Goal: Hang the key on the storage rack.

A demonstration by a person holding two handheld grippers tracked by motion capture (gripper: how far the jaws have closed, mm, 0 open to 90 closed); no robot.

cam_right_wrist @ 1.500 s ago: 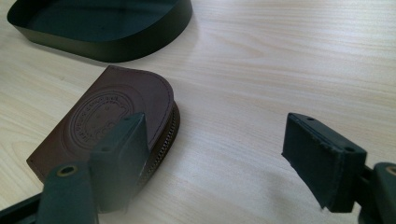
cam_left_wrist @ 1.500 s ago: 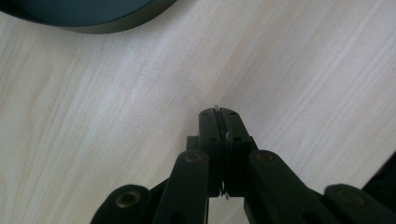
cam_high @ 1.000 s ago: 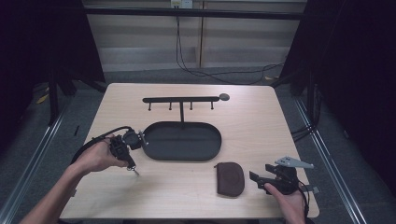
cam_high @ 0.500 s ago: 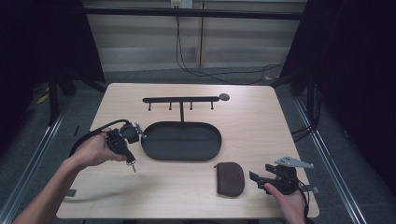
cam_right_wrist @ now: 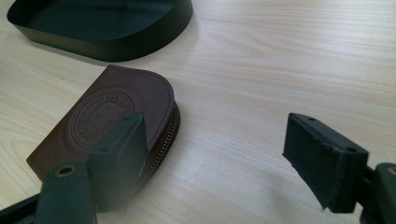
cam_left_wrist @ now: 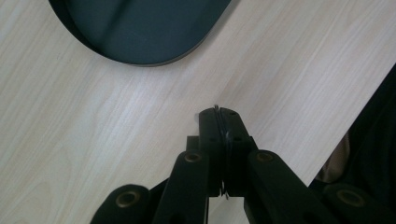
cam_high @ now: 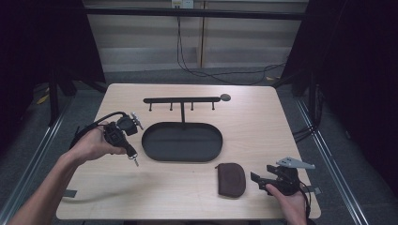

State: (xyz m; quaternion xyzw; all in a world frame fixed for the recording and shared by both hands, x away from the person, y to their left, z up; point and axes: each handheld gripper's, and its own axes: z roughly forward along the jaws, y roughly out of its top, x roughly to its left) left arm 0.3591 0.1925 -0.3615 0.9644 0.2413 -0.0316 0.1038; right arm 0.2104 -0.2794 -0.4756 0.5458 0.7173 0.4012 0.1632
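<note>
My left gripper (cam_high: 133,155) is held above the table's left side, left of the black oval tray (cam_high: 182,143), with its tip pointing down. Its jaws are shut on a thin metal piece (cam_left_wrist: 216,108) whose edge shows between the pads; what it is I cannot tell. In the left gripper view, my left gripper (cam_left_wrist: 218,115) hangs over bare wood below the tray (cam_left_wrist: 140,28). My right gripper (cam_high: 258,180) rests near the front right edge, open. A brown leather zip pouch (cam_high: 231,179) lies just to its left. In the right gripper view, the pouch (cam_right_wrist: 112,112) lies beside the left jaw of my right gripper (cam_right_wrist: 219,154), not between the pads.
A black bar rack with several hooks (cam_high: 182,100) stands behind the tray (cam_right_wrist: 102,28), with a round knob (cam_high: 225,97) at its right end. The left gripper's cable (cam_high: 94,124) loops over the table's left edge. Metal rails run along both sides of the table.
My left hand has lifted its gripper off the table and drawn it slightly back and left, jaws still shut. The right gripper and the pouch have stayed where they were.
</note>
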